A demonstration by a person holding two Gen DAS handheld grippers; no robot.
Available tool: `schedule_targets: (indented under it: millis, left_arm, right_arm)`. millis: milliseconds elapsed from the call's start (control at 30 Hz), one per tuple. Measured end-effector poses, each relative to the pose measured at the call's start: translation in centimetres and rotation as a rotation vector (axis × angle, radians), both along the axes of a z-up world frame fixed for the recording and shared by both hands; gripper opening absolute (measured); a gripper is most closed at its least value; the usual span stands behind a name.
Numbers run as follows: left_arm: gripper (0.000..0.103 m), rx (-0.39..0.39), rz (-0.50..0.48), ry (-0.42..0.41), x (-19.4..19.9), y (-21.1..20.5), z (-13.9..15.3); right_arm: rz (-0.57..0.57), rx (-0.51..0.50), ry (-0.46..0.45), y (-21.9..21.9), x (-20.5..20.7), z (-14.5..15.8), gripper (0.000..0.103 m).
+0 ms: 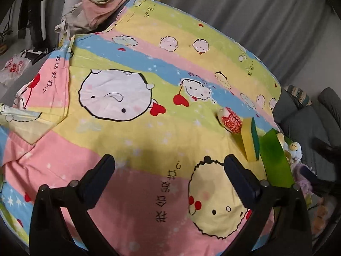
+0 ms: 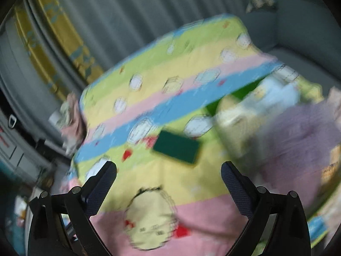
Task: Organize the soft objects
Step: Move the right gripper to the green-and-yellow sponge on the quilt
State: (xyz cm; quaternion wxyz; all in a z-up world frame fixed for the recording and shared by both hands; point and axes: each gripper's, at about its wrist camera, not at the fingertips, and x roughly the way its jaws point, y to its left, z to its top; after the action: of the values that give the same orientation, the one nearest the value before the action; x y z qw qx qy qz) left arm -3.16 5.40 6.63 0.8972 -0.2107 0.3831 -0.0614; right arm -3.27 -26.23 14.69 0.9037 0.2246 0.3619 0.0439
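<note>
Fingers of left gripper and right gripper apart, empty; sponge yellow, green-faced, on edge

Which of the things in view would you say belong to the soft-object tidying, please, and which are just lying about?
Job: sponge, red-patterned pouch, green bin, plush toy.
Lying about: clothes pile, plastic bag, cartoon sheet.

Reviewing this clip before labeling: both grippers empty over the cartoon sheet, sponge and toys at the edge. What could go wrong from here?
1. The sponge leans on edge against the green bin; a nudge from the open left gripper may topple it.
2. The printed sheet lies loose and creased; closing fingers could snag fabric along with the small red-patterned pouch.
3. The right wrist view is motion-blurred, so the open right gripper could misjudge the sponge.
</note>
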Motion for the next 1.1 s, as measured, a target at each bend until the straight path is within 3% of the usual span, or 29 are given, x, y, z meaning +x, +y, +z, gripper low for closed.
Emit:
schedule_targets:
  millis: [100, 267, 400, 600, 700, 767, 833, 933, 1033, 1100]
  left_arm:
    - [0.102, 0.018, 0.011, 0.001, -0.1, 0.5, 0.2]
    - [0.102, 0.012, 0.022, 0.009, -0.1, 1.6, 0.2]
    - [0.102, -0.036, 0.007, 0.011, -0.1, 2.4, 0.4]
    - [0.102, -0.035, -0.01, 0.004, -0.3, 2.5, 0.8]
    - [0.102, -0.035, -0.002, -0.002, -0.3, 2.6, 0.8]
    - [0.102, -0.029, 0.011, 0.001, -0.3, 2.7, 0.7]
    - [0.102, -0.029, 0.02, 0.008, -0.3, 2.9, 0.5]
    - [0.102, -0.035, 0.034, 0.024, -0.1, 3.1, 0.3]
    - [0.102, -0.036, 0.041, 0.035, -0.1, 3.1, 0.1]
    - [0.102, -0.029, 0.031, 0.039, -0.1, 3.0, 0.0]
  right_arm:
    - [0.02, -0.027, 0.074, 3.0, 3.1, -2.0, 0.099]
    - [-0.089, -0.047, 0.174, 3.9, 8.0, -5.6, 0.099]
    - [-0.151, -0.067, 0.194, 3.2, 10.4, -7.4, 0.099]
    - [-0.153, -0.057, 0.204, 2.3, 12.1, -8.6, 0.098]
    - [-0.163, -0.07, 0.197, 2.2, 11.8, -8.6, 0.084]
    - [-0.123, -0.074, 0.167, 2.6, 10.8, -7.7, 0.06]
    - [-0.058, -0.113, 0.151, 3.8, 9.5, -6.5, 0.055]
    - [0.032, -0.179, 0.11, 5.6, 7.8, -5.1, 0.055]
    - [0.042, -0.227, 0.112, 6.0, 7.4, -5.0, 0.057]
    - [0.041, -0.228, 0.135, 5.7, 7.4, -5.2, 0.072]
